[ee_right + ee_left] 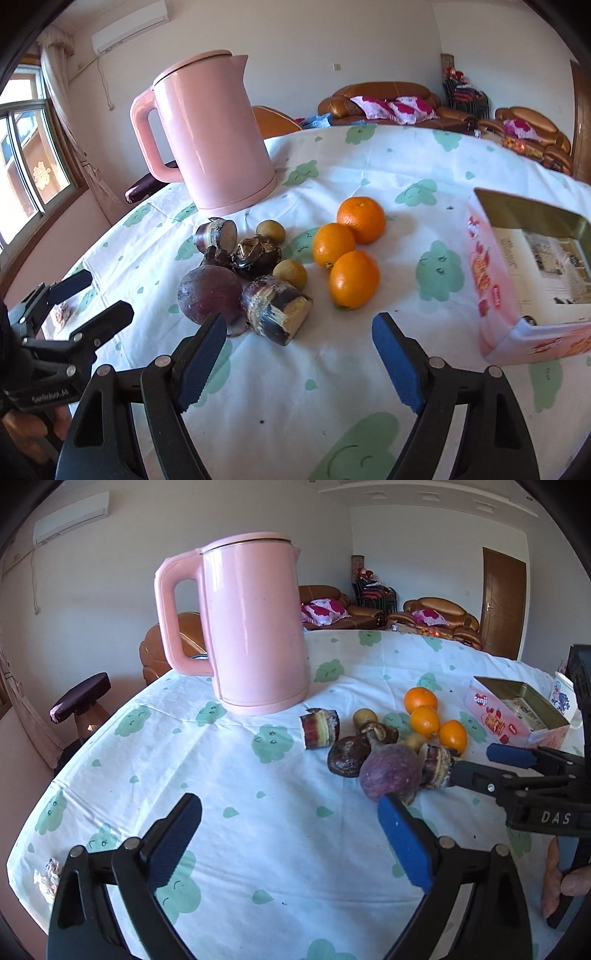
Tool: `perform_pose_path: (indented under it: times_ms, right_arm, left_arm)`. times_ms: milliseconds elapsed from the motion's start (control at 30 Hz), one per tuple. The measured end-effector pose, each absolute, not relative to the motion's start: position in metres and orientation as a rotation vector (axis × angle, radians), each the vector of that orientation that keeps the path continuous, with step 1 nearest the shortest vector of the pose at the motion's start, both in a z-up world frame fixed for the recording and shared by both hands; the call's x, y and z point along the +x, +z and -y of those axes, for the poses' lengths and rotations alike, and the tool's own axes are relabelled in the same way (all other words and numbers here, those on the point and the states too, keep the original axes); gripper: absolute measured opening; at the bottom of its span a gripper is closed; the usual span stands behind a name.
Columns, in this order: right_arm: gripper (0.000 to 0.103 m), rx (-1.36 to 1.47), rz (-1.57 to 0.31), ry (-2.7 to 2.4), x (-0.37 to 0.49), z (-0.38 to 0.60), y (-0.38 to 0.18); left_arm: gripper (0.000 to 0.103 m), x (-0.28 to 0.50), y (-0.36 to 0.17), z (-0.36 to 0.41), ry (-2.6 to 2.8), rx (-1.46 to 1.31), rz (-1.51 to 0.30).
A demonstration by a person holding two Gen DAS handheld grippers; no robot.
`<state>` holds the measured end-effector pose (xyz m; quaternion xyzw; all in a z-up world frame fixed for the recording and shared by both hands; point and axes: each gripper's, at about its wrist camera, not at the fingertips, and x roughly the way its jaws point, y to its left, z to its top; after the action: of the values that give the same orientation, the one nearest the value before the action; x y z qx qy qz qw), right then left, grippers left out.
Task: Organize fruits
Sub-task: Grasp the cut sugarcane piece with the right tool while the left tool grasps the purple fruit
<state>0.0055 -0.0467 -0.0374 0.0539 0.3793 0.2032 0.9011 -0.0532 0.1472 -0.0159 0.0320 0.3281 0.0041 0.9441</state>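
Three oranges (354, 279) (425, 720) lie together on the cloth, left of an open pink tin (484, 266) (491, 709). Beside them is a heap: a round purple root (209, 293) (391, 771), two cut sugarcane pieces (275, 308) (319, 728), a dark knobbly bulb (258, 256) and two small tan fruits (290, 273). My right gripper (299, 325) (474, 758) is open, its jaws just short of the nearer cane piece and the root, holding nothing. My left gripper (290, 808) (107, 293) is open over bare cloth, left of the heap.
A tall pink kettle (255, 627) (210, 133) stands behind the heap. The round table's cloth (332, 406) drops off at the left edge. A crumpled wrapper (48, 877) lies near that edge. A white cup (563, 698) sits behind the tin. Sofas fill the room beyond.
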Motion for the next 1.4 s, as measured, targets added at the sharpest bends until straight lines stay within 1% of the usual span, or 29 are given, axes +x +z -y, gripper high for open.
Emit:
perform_pose_path:
  times_ms: [33, 67, 100, 200, 333, 400, 433, 467, 500, 633, 833, 867, 933, 1000, 1033, 1267, 1400]
  right_arm:
    - [0.082, 0.12, -0.795, 0.422, 0.01, 0.043, -0.039]
    - [0.079, 0.107, -0.81, 0.411, 0.015, 0.038, -0.041]
    - [0.072, 0.09, -0.829, 0.396, 0.02, 0.034, -0.043]
    - [0.068, 0.096, -0.87, 0.39, 0.032, 0.025, -0.049]
    - [0.067, -0.002, -0.9, 0.37, 0.038, 0.011, -0.052]
    - [0.064, -0.012, -0.898, 0.372, 0.037, 0.01, -0.052]
    - [0.06, -0.007, -0.897, 0.373, 0.036, 0.012, -0.051]
    - [0.048, -0.006, -0.895, 0.375, 0.036, 0.014, -0.051]
    - [0.044, -0.007, -0.894, 0.383, 0.035, 0.015, -0.051]
    - [0.042, 0.034, -0.874, 0.429, 0.025, 0.034, -0.048]
    - [0.042, 0.088, -0.757, 0.4, 0.005, 0.076, -0.034]
    - [0.042, 0.094, -0.738, 0.387, 0.003, 0.082, -0.032]
    - [0.042, 0.106, -0.71, 0.364, 0.002, 0.091, -0.029]
    - [0.042, 0.127, -0.703, 0.355, 0.003, 0.097, -0.027]
    - [0.042, 0.14, -0.706, 0.354, 0.005, 0.099, -0.028]
    - [0.042, 0.162, -0.7, 0.338, 0.006, 0.107, -0.028]
    - [0.042, 0.162, -0.648, 0.339, -0.001, 0.109, -0.019]
  left_arm:
    - [0.096, -0.054, -0.016, -0.147, 0.001, 0.067, -0.671]
    - [0.096, -0.055, -0.016, -0.147, -0.01, 0.068, -0.671]
    - [0.095, -0.055, -0.015, -0.146, -0.02, 0.066, -0.674]
    - [0.095, -0.054, -0.014, -0.149, -0.045, 0.049, -0.679]
    - [0.095, -0.051, -0.01, -0.152, -0.078, 0.003, -0.685]
    - [0.096, -0.049, -0.01, -0.152, -0.09, -0.016, -0.687]
    - [0.096, -0.047, -0.01, -0.151, -0.09, -0.023, -0.69]
    - [0.096, -0.045, -0.011, -0.149, -0.091, -0.025, -0.696]
    - [0.096, -0.043, -0.012, -0.147, -0.095, -0.021, -0.702]
    - [0.096, -0.037, -0.013, -0.132, -0.128, -0.011, -0.712]
    - [0.095, -0.018, -0.017, -0.105, -0.17, -0.032, -0.744]
    - [0.093, -0.011, -0.02, -0.101, -0.166, -0.04, -0.766]
    - [0.082, 0.002, -0.028, -0.095, -0.158, -0.057, -0.811]
    - [0.058, 0.013, -0.036, -0.09, -0.148, -0.068, -0.855]
    - [0.052, 0.016, -0.041, -0.089, -0.144, -0.076, -0.873]
    - [0.051, 0.018, -0.05, -0.093, -0.164, -0.13, -0.86]
    - [0.051, 0.008, -0.042, -0.105, -0.176, -0.19, -0.797]
